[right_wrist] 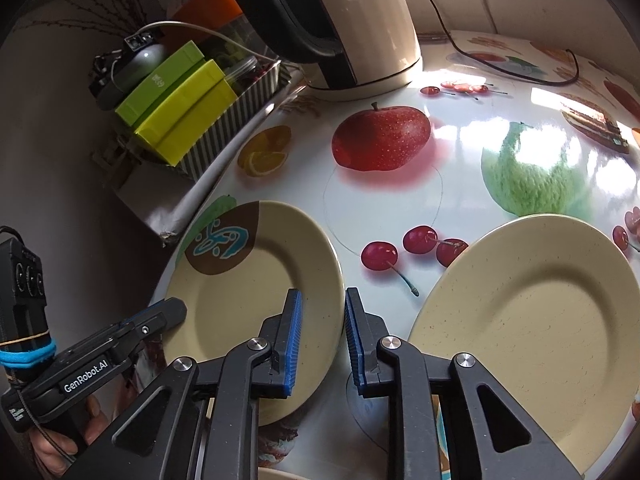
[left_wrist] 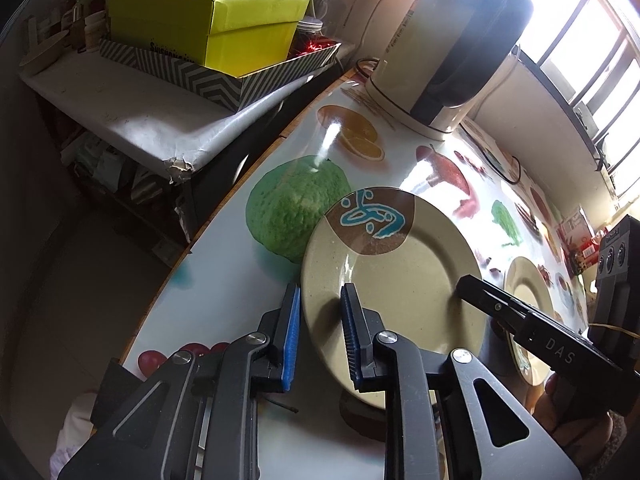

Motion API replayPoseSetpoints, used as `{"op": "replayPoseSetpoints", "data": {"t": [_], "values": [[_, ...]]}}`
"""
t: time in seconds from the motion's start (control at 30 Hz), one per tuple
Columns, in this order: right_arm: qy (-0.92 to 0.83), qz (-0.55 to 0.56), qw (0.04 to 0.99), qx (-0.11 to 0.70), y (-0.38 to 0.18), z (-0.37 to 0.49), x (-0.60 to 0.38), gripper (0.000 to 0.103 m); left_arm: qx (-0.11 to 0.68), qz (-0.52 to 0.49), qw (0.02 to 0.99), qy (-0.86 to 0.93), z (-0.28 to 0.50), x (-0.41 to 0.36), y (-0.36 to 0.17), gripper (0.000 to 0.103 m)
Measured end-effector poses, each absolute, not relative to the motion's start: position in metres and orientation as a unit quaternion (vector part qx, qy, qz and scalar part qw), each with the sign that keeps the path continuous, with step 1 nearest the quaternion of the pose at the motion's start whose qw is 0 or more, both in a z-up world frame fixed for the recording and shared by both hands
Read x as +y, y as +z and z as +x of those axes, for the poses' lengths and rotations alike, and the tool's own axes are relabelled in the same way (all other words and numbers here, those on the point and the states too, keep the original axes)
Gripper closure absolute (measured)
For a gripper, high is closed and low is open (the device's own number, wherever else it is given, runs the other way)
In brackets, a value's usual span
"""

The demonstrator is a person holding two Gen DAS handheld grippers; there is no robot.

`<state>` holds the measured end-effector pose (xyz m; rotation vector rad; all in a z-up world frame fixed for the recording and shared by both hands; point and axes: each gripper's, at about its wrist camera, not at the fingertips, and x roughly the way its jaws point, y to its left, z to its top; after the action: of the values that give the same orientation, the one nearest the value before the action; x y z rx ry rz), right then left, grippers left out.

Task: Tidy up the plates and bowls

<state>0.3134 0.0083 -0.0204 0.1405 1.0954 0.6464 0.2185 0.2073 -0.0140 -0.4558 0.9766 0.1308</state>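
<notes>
Closest in the left wrist view is the left gripper (left_wrist: pixel 320 300), its blue-padded fingers (left_wrist: pixel 291 332) standing either side of the near-left rim of a beige plate (left_wrist: pixel 394 280). One pad is outside the rim, the other over the plate's well, and the gap between them is narrow; whether the pads actually press on the rim I cannot tell. The plate lies flat on the fruit-printed tablecloth (left_wrist: pixel 224 240), close to the table's left edge, partly over a printed green fruit. It is a speckled cream colour with a brown patch on its far rim carrying a turquoise squiggle. The right gripper (left_wrist: pixel 476 286) reaches in from the right, its black tip at the plate's right rim. Beyond it lies a second plate (left_wrist: pixel 524 280), mostly hidden. A cream kettle (left_wrist: pixel 440 60) stands at the back, and green boxes (left_wrist: pixel 208 28) are stacked on a side shelf.

In the right wrist view the right gripper (right_wrist: pixel 320 304) fills the foreground, its fingers (right_wrist: pixel 292 336) straddling the right rim of the same patterned plate (right_wrist: pixel 248 280), drawn close with the rim between them; contact is not clear. The left gripper (right_wrist: pixel 176 308) meets the plate's opposite rim, with a hand (right_wrist: pixel 60 440) below it. The second plate (right_wrist: pixel 532 328), plain speckled cream, lies to the right, apart from the first, with printed cherries between them.
</notes>
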Motion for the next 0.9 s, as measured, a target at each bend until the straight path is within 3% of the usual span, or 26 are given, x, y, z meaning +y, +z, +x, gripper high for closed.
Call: {"op": "replayPoseSetpoints", "data": {"t": [0.9], "values": [[0.293,0.087,0.817,0.489,0.025,0.261,-0.026,0.083,0.443,-0.206,0.872,0.029,0.177,0.183,0.023,0.082]]}}
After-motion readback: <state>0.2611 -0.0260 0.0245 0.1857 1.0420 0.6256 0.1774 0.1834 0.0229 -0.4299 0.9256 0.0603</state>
